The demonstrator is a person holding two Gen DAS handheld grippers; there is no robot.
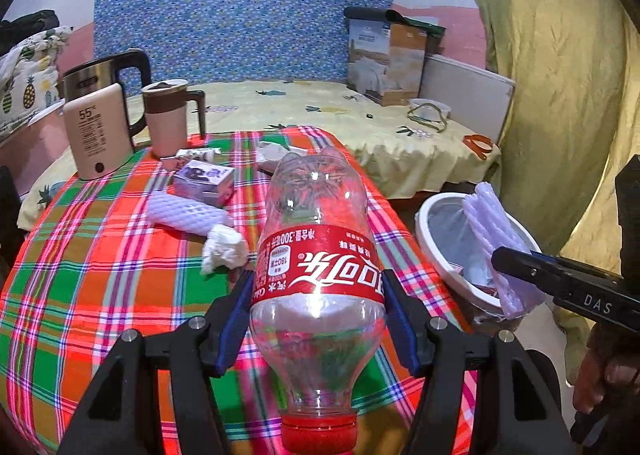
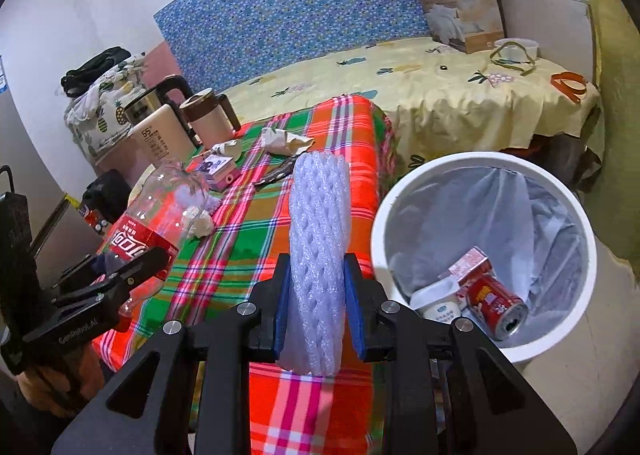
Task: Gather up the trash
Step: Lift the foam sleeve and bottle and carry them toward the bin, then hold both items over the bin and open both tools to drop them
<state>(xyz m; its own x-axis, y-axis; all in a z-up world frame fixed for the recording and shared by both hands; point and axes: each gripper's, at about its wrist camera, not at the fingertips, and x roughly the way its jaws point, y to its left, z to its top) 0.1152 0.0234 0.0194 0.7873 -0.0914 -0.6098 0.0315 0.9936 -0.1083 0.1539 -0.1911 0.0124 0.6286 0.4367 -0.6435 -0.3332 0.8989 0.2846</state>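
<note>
The left claw (image 1: 318, 287) held an empty cola bottle (image 1: 316, 267) above the counter (image 1: 100, 275). The right claw (image 2: 320, 307) gripped a foam net sleeve (image 2: 318, 239), the trash bin (image 2: 480, 163) just to its right.

Can (image 2: 496, 305) in bin (image 2: 440, 167) right of table (image 2: 256, 239)

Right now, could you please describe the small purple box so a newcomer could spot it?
Find the plaid tablecloth. Near its far end, in front of the mug, lies the small purple box, beside a white foam sleeve. It is the only carton there.
</note>
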